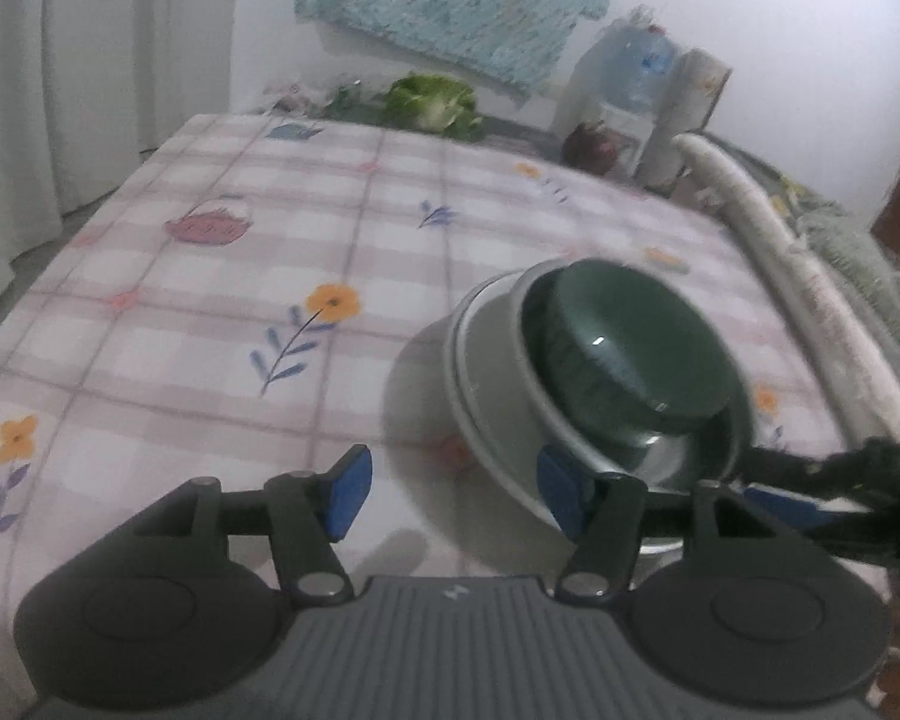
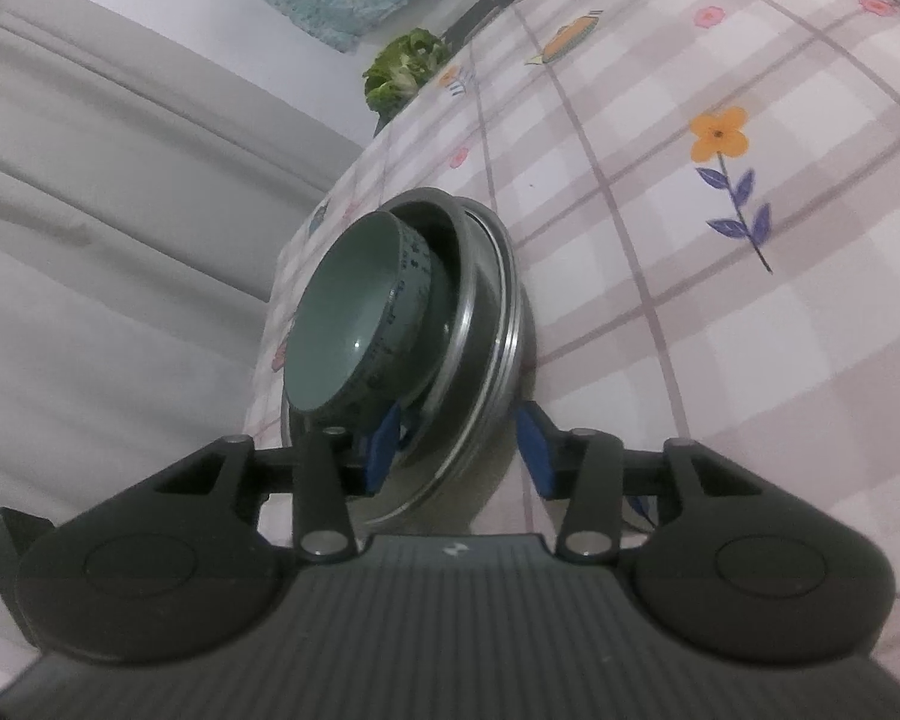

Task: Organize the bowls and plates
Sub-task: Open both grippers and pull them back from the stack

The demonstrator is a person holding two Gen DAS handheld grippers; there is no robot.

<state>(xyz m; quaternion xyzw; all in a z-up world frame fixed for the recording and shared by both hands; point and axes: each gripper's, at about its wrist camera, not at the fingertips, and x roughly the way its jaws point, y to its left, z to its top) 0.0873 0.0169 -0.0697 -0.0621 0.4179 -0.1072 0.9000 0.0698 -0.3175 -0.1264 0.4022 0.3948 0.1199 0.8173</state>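
My right gripper stands open, its jaws spread on either side of the near rim of the stack, one blue pad inside over the metal and the other outside by the cloth; I cannot tell whether either pad touches yet. My left gripper is open too and holds nothing, its right pad just beside the stack's edge.

The stack sits on the checked, flowered tablecloth, toward my right side of the table: a green bowl nested, slightly tilted, in a steel bowl, which rests on a steel plate.

I judge the steel pieces light, stiff and slick, likely to slide on each other; the green bowl looks glazed ceramic, heavier and breakable. It sits loose and could shift if the stack tips. The rim is the only thin place to pinch, so I would take the plate and bowl rims together and keep everything level
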